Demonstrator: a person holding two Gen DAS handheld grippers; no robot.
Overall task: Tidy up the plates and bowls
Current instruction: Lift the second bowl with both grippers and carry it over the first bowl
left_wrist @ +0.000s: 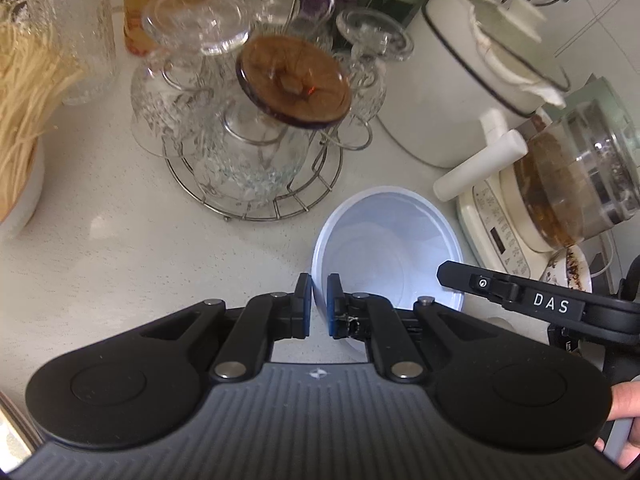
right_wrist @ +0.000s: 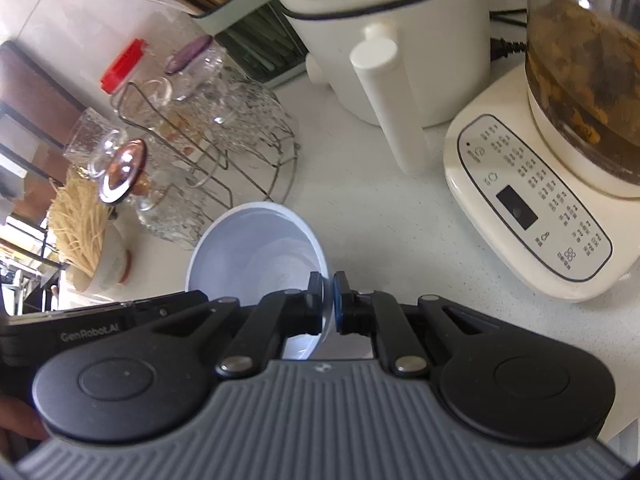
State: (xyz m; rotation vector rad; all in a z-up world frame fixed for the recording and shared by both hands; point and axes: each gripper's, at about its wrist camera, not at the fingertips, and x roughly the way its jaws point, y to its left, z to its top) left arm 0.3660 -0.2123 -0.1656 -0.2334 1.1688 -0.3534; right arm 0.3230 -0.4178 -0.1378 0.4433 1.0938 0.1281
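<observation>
A pale blue bowl (left_wrist: 384, 240) (right_wrist: 256, 244) hangs tilted just above the white speckled counter (left_wrist: 120, 248). My left gripper (left_wrist: 319, 304) is shut on its left rim, one blue pad inside the wall and one outside. My right gripper (right_wrist: 328, 302) is shut on the opposite rim in the same way. The right gripper's black arm marked DAS (left_wrist: 540, 300) crosses the bowl's right side in the left wrist view. The bowl looks empty inside.
A round wire rack (left_wrist: 256, 184) of upturned glasses with a brown lid (left_wrist: 294, 82) stands behind the bowl. A white pot (left_wrist: 468, 92) with a long handle and a cream kettle base (right_wrist: 532, 208) with a glass jug are at right. Dry noodles (left_wrist: 28, 92) sit at left.
</observation>
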